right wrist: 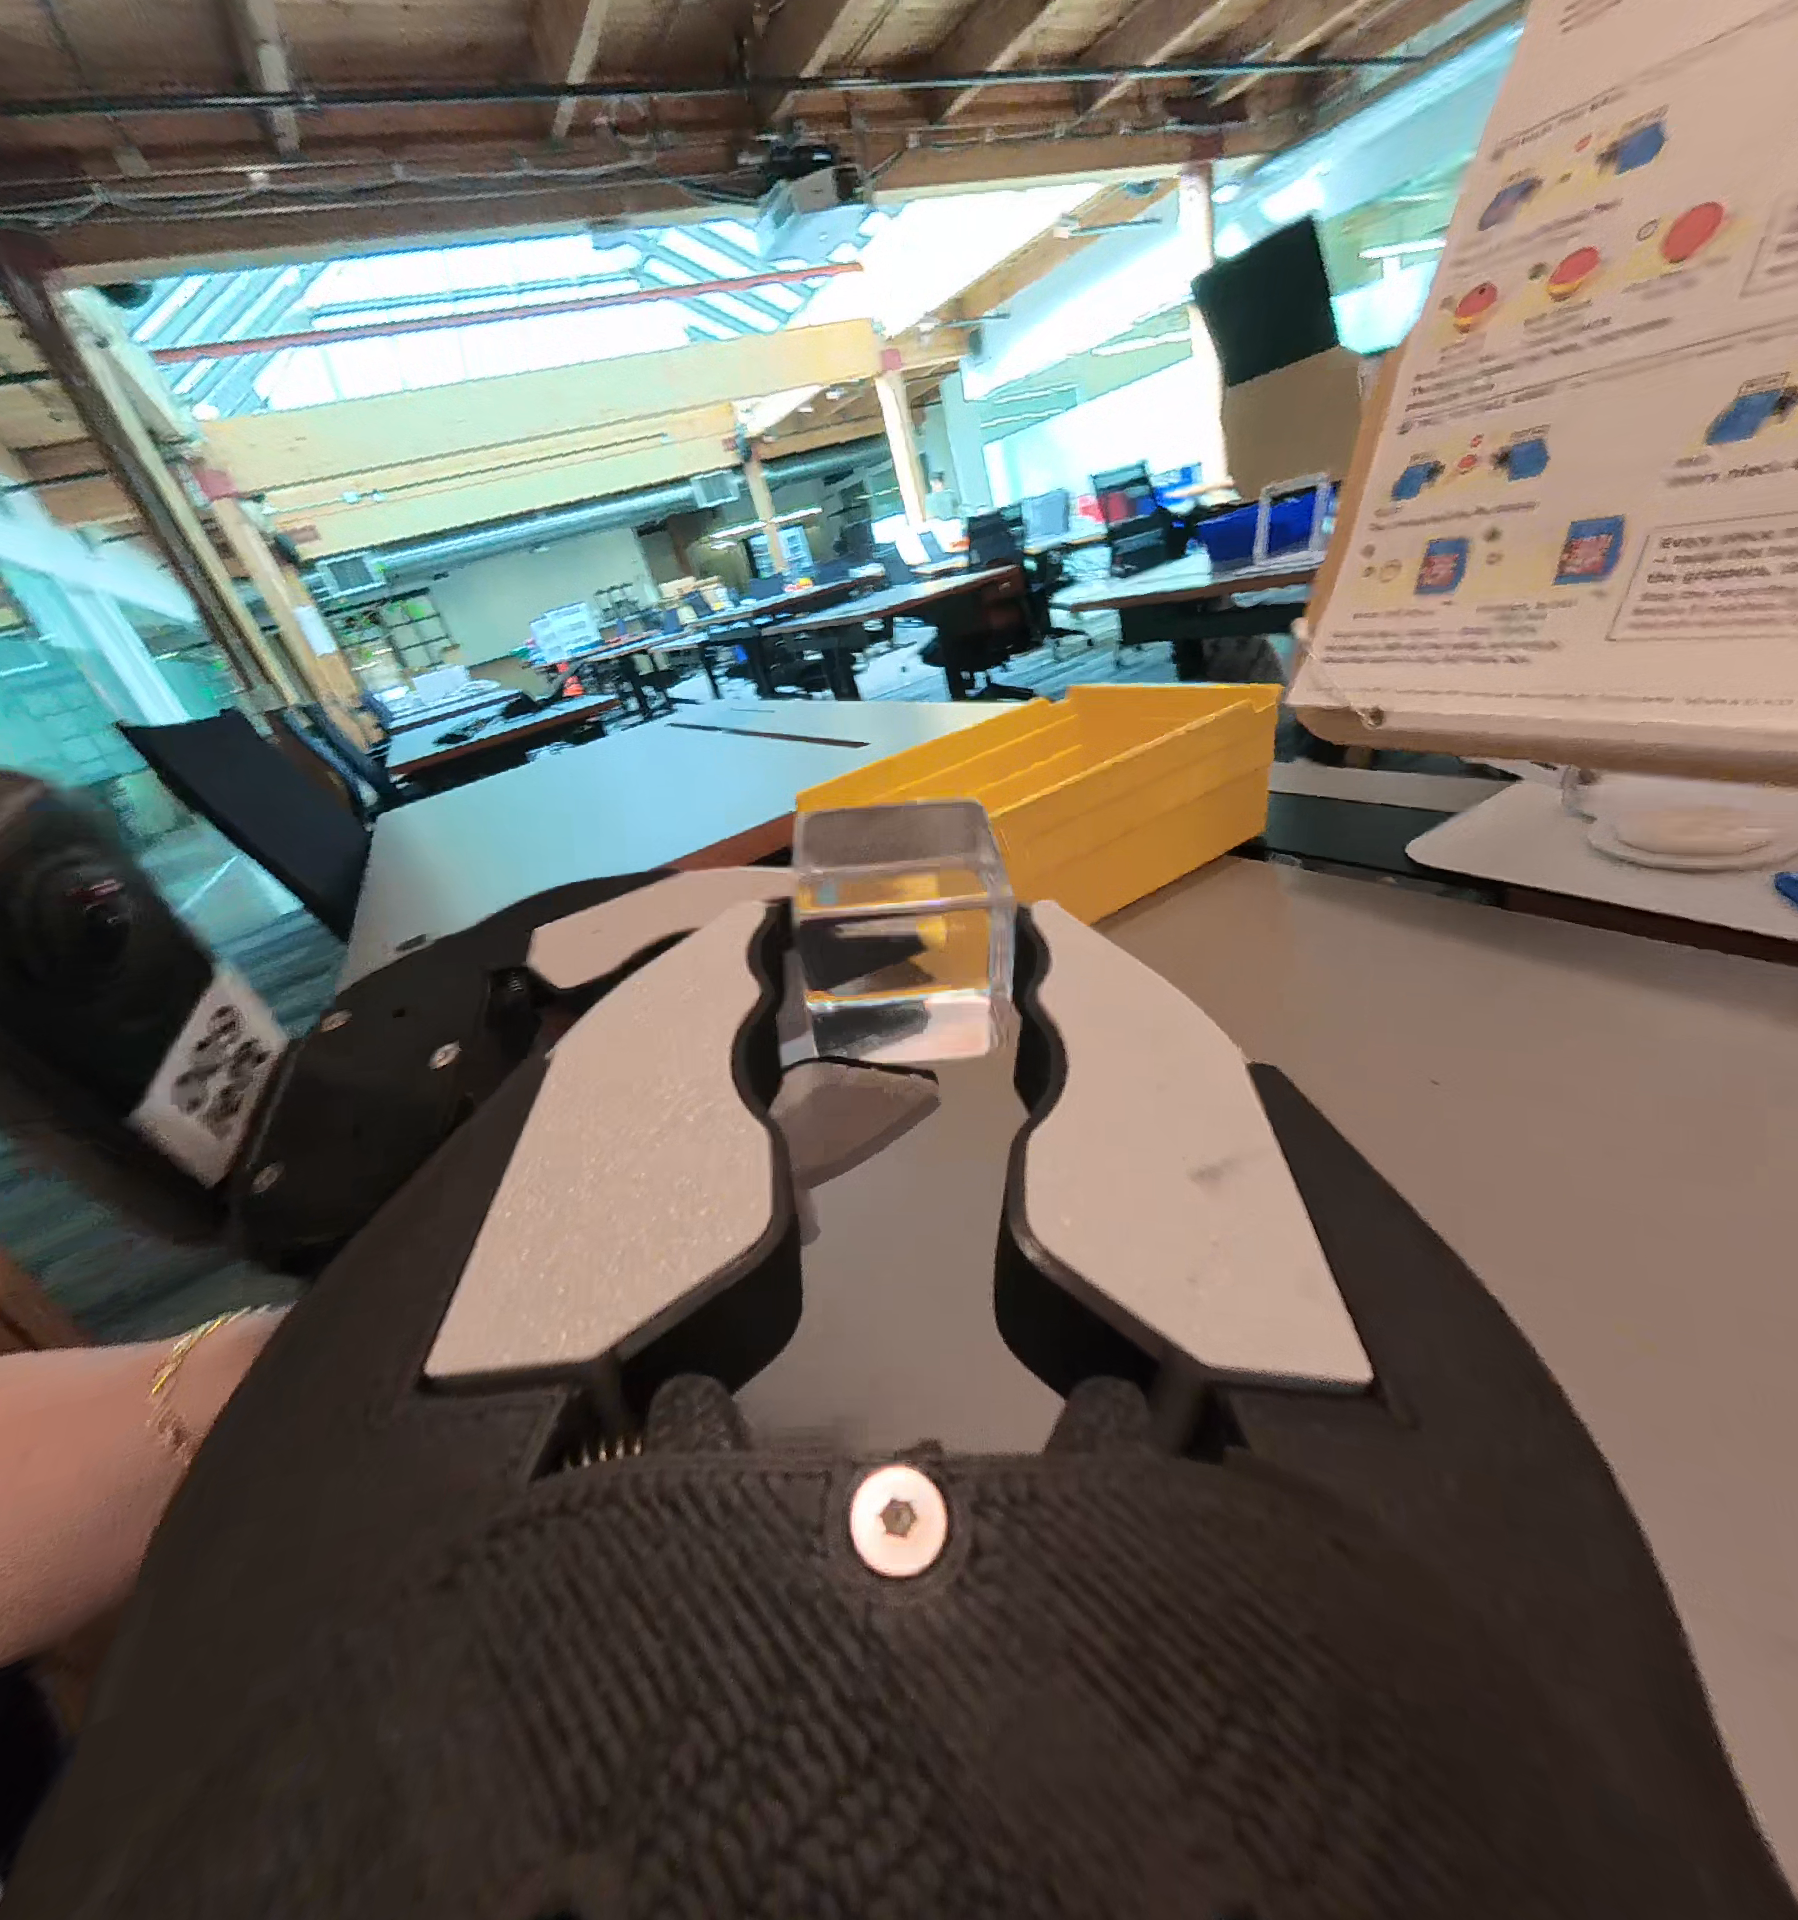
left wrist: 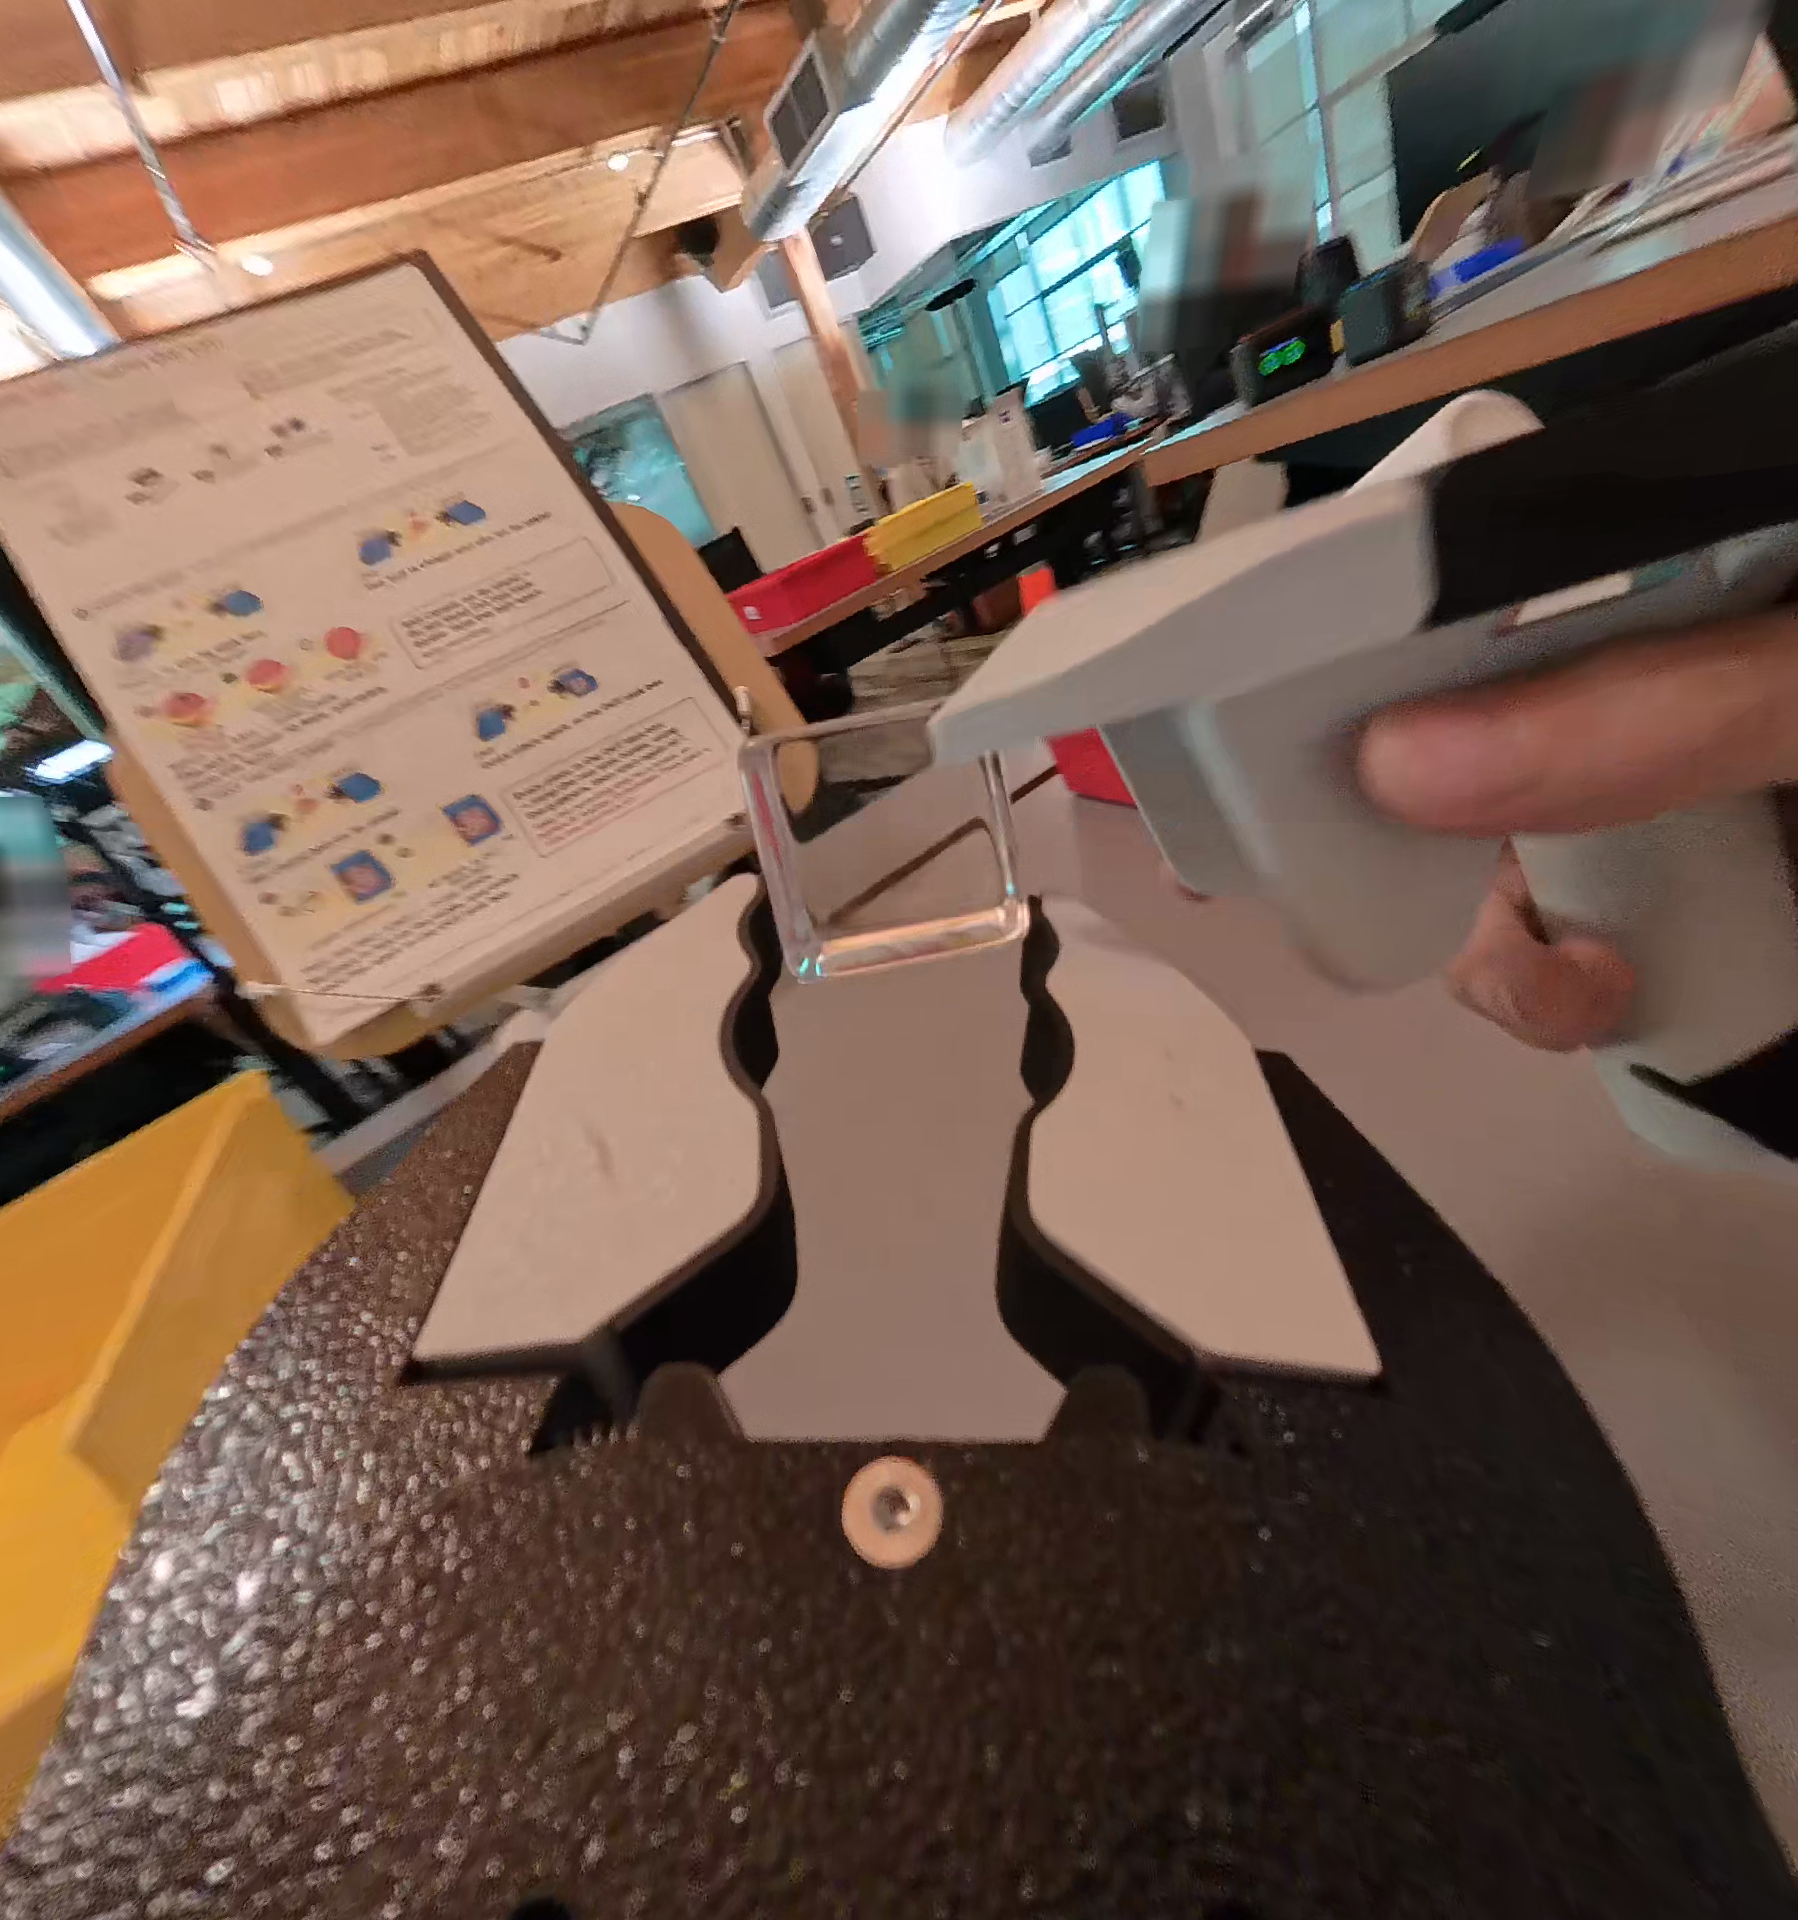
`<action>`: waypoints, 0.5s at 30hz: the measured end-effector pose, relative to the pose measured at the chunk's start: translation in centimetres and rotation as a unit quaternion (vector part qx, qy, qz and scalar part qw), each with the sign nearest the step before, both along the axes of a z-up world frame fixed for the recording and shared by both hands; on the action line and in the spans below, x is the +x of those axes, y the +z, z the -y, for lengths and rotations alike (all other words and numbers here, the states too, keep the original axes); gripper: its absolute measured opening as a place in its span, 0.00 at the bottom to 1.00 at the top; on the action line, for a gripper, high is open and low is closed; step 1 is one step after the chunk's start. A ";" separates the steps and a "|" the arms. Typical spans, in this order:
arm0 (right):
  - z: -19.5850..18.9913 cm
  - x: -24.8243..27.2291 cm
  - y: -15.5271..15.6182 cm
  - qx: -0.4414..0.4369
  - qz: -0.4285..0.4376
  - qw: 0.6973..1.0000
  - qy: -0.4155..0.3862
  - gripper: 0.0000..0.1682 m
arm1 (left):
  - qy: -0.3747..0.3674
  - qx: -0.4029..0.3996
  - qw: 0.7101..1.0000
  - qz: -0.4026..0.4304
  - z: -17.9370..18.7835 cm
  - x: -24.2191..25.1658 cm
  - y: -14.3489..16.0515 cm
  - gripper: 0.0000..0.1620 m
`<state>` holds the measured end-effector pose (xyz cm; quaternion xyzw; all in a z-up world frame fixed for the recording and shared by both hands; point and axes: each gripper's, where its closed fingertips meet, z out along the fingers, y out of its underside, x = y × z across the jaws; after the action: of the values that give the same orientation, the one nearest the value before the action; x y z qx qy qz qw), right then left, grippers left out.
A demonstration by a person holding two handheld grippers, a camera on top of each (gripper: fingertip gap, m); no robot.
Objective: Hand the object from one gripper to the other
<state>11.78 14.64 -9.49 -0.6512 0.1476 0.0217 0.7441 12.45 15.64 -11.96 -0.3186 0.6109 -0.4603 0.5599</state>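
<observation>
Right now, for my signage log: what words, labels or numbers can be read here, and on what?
Instruction sheet on its stand: printed text and pictures, too blurred to read.
Black-and-white tag: blurred pattern, no readable words.
Green display on the far desk: too small and blurred to read.
Clear cube: no writing.

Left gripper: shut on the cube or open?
Shut on it. The clear cube sits between the left gripper fingertips; the right gripper grips it too.
</observation>
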 end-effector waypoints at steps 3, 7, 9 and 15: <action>1.3 -0.1 1.8 0.023 0.022 0.998 0.046 0.36 | -0.083 -0.066 0.994 -0.018 0.3 0.0 0.0 0.27; 2.9 -0.2 2.0 0.031 -0.001 0.992 0.124 0.43 | -0.265 -0.224 0.937 -0.030 1.3 -1.5 1.0 0.27; 3.0 -0.8 2.0 0.048 -0.021 0.985 0.163 0.42 | -0.344 -0.286 0.894 -0.036 1.6 -2.5 1.5 0.27; 1.3 -3.6 0.9 0.024 -0.030 0.974 0.221 0.38 | -0.443 -0.291 0.847 -0.040 3.2 -4.5 1.3 0.27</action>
<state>8.22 13.33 -8.61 -0.6488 0.0218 0.2092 0.7313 7.94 12.42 -10.63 -0.1807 0.5470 -0.8029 0.1534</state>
